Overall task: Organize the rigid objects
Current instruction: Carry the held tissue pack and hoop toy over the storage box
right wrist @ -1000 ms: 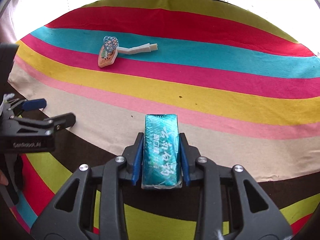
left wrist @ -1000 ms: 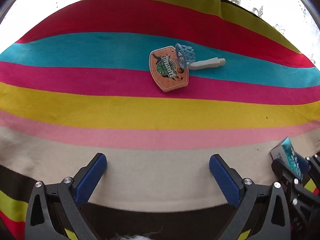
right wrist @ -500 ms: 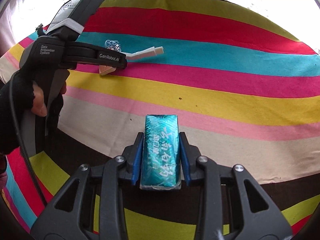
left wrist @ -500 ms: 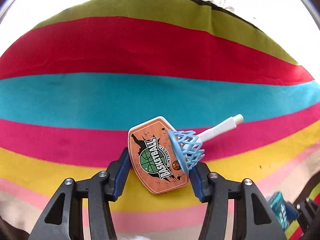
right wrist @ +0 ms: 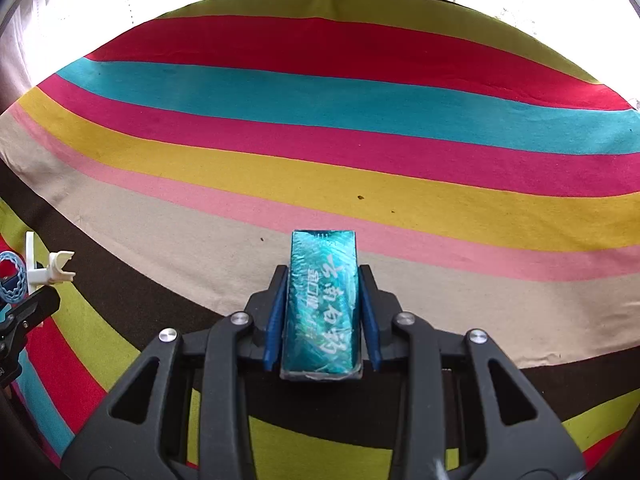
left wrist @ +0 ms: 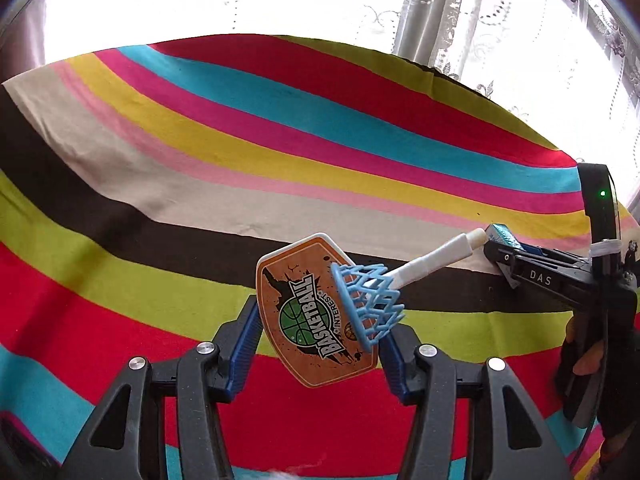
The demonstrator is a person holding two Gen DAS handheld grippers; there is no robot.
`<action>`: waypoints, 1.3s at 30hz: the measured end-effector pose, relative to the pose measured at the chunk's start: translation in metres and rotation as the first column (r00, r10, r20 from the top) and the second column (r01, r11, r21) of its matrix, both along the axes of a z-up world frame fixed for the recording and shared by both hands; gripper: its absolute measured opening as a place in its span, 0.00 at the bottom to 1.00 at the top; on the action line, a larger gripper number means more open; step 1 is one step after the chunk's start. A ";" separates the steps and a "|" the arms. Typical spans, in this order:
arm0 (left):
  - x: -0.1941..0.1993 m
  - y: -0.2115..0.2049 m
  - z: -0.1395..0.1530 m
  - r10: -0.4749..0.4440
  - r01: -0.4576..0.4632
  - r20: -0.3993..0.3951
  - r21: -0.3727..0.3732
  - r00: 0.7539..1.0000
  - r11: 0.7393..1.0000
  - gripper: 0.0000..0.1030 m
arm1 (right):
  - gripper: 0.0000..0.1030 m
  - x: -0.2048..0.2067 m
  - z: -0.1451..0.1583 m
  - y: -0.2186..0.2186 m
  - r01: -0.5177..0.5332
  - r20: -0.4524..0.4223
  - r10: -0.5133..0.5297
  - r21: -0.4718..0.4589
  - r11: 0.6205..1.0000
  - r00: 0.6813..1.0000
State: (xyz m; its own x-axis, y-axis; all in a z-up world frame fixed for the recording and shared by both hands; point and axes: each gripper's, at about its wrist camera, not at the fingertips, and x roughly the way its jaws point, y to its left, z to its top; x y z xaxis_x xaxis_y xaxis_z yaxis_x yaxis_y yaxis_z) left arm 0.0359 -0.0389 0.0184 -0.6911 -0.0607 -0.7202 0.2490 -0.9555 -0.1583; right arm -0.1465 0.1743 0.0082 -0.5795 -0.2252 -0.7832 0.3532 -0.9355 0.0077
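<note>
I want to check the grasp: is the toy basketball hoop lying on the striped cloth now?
No, the left gripper holds the toy basketball hoop by its orange backboard, lifted above the striped cloth.

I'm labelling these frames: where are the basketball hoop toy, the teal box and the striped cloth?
basketball hoop toy (left wrist: 308,312): left wrist view, orange backboard face.
teal box (right wrist: 323,300): right wrist view, printed top face.
striped cloth (right wrist: 360,104): right wrist view, bare teal stripe.
</note>
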 end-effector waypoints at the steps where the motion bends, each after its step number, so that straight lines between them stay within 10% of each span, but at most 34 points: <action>1: 0.007 -0.001 0.000 0.009 -0.009 -0.007 0.011 1.000 1.000 0.53 | 0.37 0.000 0.000 0.000 0.000 -0.001 0.000 0.002 1.000 1.000; 13: 0.021 0.001 -0.008 0.001 0.000 -0.023 0.052 1.000 0.999 0.53 | 0.36 0.007 0.001 -0.001 0.046 -0.002 -0.046 0.003 0.999 0.999; 20: 0.031 0.001 -0.001 -0.005 0.007 -0.041 0.065 0.999 0.998 0.53 | 0.36 0.067 0.005 0.004 0.094 0.056 -0.087 -0.148 0.984 0.995; 39: 0.068 0.032 0.027 -0.085 0.090 -0.071 0.073 0.994 0.993 0.53 | 0.36 0.176 0.041 0.028 0.076 -0.009 -0.079 -0.162 0.984 0.997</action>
State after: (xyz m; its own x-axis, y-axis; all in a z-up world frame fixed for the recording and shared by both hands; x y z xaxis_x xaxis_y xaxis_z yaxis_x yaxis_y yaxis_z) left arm 0.1038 -0.0068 0.0450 -0.7389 0.0557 -0.6716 0.1508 -0.9576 -0.2453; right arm 0.0291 0.2019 0.0491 -0.6119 -0.3019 -0.7311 0.2811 -0.9469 0.1558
